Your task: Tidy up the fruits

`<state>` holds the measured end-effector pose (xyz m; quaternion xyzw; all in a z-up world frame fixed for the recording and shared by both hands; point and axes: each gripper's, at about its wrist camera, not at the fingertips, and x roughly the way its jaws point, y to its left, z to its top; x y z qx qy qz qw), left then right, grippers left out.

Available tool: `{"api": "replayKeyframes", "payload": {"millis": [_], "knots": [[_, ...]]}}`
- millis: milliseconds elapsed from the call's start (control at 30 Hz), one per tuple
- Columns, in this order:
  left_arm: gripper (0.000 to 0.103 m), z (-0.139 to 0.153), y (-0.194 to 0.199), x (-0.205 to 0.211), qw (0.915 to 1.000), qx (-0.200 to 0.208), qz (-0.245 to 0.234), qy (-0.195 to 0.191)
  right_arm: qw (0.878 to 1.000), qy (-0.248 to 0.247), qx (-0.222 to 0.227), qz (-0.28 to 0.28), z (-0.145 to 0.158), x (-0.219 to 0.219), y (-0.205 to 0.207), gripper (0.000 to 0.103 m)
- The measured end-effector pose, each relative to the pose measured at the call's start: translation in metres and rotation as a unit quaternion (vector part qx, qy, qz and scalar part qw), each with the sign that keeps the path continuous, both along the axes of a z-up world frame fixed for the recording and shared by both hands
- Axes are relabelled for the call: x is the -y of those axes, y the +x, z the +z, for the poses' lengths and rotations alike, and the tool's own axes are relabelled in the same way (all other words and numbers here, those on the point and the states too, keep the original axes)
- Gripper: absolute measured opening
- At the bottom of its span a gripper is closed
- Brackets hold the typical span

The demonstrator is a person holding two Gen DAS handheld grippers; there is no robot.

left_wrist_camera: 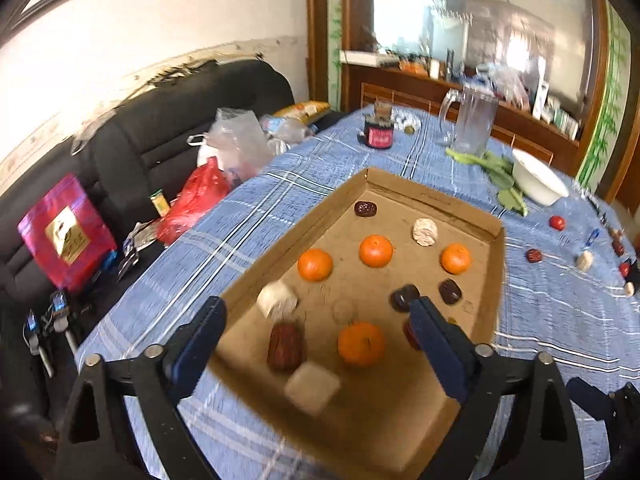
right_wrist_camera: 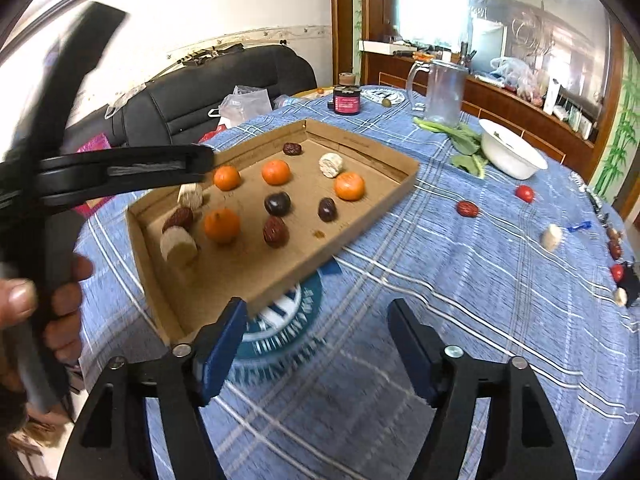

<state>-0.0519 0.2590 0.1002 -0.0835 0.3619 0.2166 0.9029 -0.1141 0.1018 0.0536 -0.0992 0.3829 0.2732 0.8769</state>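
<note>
A shallow cardboard tray (left_wrist_camera: 400, 432) (right_wrist_camera: 280, 280) lies on the blue checked tablecloth. It holds several oranges (left_wrist_camera: 362, 343) (right_wrist_camera: 222, 225), dark red dates (left_wrist_camera: 285, 346) (right_wrist_camera: 276, 231) and pale banana chunks (left_wrist_camera: 312, 387) (right_wrist_camera: 179, 246). My left gripper (left_wrist_camera: 320, 312) is open and empty above the tray's near end. In the right wrist view it shows as a black arm (right_wrist_camera: 120, 172) over the tray's left side. My right gripper (right_wrist_camera: 316, 320) is open and empty above the cloth, just right of the tray's near corner.
Loose on the cloth to the right lie a date (right_wrist_camera: 467, 209), small red fruits (right_wrist_camera: 524, 193) and banana pieces (right_wrist_camera: 551, 237). A white bowl (right_wrist_camera: 512, 154), green leaves (right_wrist_camera: 464, 140), a clear jug (right_wrist_camera: 442, 92) and a dark jar (right_wrist_camera: 346, 100) stand farther back. A black sofa with bags (left_wrist_camera: 192, 128) is left.
</note>
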Motion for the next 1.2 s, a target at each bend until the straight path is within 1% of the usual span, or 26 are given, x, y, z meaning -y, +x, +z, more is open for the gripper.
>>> {"api": "replayKeyframes", "payload": {"millis": [33, 133, 233, 300, 367, 400, 533, 567, 633, 700, 800, 900, 1033, 1100, 1200], "knots": [[0.096, 0.001, -0.008, 0.003, 1.0, 0.005, 0.004, 0.0, 1.0, -0.001, 0.004, 0.0, -0.001, 0.004, -0.005, 0.084], [0.097, 0.002, -0.032, 0.013, 0.9999, 0.011, 0.01, 0.003, 1.0, 0.002, 0.016, -0.003, -0.001, 0.015, -0.016, 0.085], [0.102, -0.001, -0.05, 0.024, 0.9997, 0.003, 0.013, 0.018, 1.0, 0.003, 0.021, -0.004, -0.002, 0.021, -0.025, 0.086], [0.102, -0.004, -0.061, 0.027, 0.9999, 0.003, 0.01, 0.005, 1.0, 0.001, 0.021, 0.0, -0.002, 0.022, -0.028, 0.087], [0.102, -0.008, -0.076, 0.026, 0.9997, 0.013, 0.004, -0.021, 1.0, -0.002, 0.025, 0.003, -0.001, 0.022, -0.032, 0.087], [0.102, -0.01, -0.081, 0.025, 0.9995, 0.012, 0.003, -0.028, 1.0, -0.004, 0.028, 0.006, 0.0, 0.022, -0.035, 0.087], [0.102, -0.015, -0.101, 0.018, 0.9982, 0.013, 0.015, -0.057, 0.999, -0.009, 0.04, 0.009, 0.004, 0.024, -0.044, 0.087], [0.102, -0.015, -0.105, 0.016, 0.9981, 0.01, 0.023, -0.057, 0.999, -0.01, 0.039, 0.008, 0.004, 0.025, -0.043, 0.087], [0.102, -0.016, -0.11, 0.015, 0.9981, 0.004, 0.042, -0.044, 0.999, -0.011, 0.039, 0.005, 0.005, 0.027, -0.044, 0.087], [0.102, -0.015, -0.115, 0.016, 0.9979, 0.011, 0.054, -0.033, 0.999, -0.009, 0.04, 0.004, 0.007, 0.028, -0.044, 0.087], [0.102, -0.014, -0.118, 0.014, 0.9962, 0.007, 0.086, -0.013, 0.999, -0.006, 0.043, 0.002, 0.01, 0.028, -0.045, 0.087], [0.102, -0.015, -0.122, 0.015, 0.9948, 0.016, 0.101, 0.006, 0.999, -0.002, 0.049, 0.002, 0.013, 0.026, -0.048, 0.087], [0.102, -0.017, -0.125, 0.018, 0.995, 0.028, 0.095, 0.011, 0.998, -0.006, 0.064, -0.002, 0.015, 0.02, -0.051, 0.09], [0.102, -0.02, -0.124, 0.017, 0.9956, 0.026, 0.089, 0.011, 0.998, -0.004, 0.069, -0.005, 0.015, 0.018, -0.053, 0.09], [0.102, -0.021, -0.124, 0.016, 0.9961, 0.027, 0.084, 0.01, 0.996, -0.007, 0.084, -0.009, 0.015, 0.015, -0.055, 0.096]]}}
